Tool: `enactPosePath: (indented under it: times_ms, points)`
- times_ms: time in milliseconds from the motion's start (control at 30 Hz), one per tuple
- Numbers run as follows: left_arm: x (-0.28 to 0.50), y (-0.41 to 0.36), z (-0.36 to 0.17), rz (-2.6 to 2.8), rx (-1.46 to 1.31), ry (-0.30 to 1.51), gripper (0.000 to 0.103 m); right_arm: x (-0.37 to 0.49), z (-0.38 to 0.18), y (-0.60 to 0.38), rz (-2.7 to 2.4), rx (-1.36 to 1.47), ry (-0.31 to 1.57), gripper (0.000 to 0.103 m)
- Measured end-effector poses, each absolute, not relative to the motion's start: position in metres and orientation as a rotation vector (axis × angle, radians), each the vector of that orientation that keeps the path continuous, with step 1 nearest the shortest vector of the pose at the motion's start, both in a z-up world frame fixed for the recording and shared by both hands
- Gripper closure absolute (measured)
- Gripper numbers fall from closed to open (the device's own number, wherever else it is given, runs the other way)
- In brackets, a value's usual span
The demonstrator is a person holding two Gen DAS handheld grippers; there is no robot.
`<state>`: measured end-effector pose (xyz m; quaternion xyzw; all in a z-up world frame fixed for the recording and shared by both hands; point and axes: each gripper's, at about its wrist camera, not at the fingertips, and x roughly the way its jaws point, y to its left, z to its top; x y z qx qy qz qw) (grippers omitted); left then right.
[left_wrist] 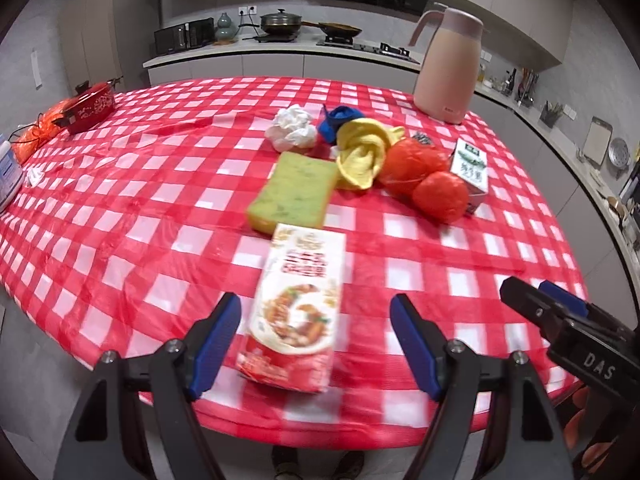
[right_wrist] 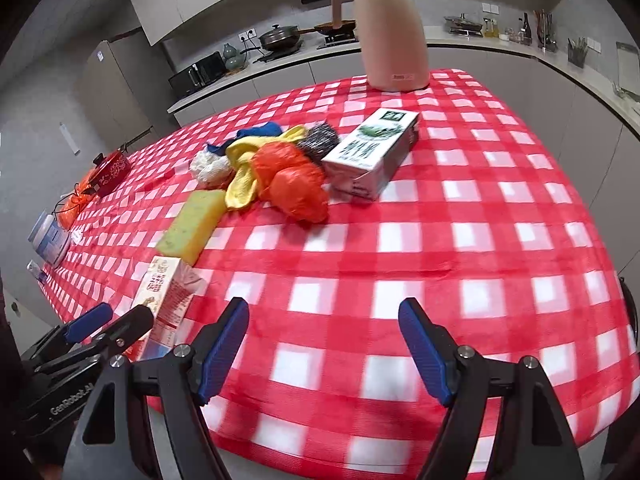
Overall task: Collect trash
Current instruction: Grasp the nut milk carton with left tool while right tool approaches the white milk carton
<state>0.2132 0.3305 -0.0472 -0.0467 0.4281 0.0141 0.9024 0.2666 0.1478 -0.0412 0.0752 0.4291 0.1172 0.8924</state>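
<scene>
My left gripper (left_wrist: 316, 344) is open over the table's front edge, its jaws either side of a red and white food carton (left_wrist: 298, 304) that lies flat; the carton also shows in the right wrist view (right_wrist: 168, 300). Behind it lie a green-yellow sponge (left_wrist: 294, 190), a crumpled white tissue (left_wrist: 290, 128), a yellow cloth (left_wrist: 364, 152), a blue cloth (left_wrist: 338, 120), a crumpled orange plastic bag (left_wrist: 424, 176), a steel scourer (right_wrist: 320, 140) and a green and white milk carton (right_wrist: 372, 152). My right gripper (right_wrist: 324, 348) is open and empty above bare tablecloth.
A pink thermos jug (left_wrist: 450, 64) stands at the table's far right. A red pot (left_wrist: 90, 106) and an orange bag (left_wrist: 34, 136) are at the far left, with a white jar (right_wrist: 50, 238). Kitchen counters run behind and to the right.
</scene>
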Motion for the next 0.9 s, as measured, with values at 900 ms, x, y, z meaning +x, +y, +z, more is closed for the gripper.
enactPosePath:
  times_ms: [900]
  points:
    - [0.236,0.349,-0.062,-0.146,-0.042,0.878,0.051,0.274,-0.053,0.183,0.113,0.189,0.896,0.024]
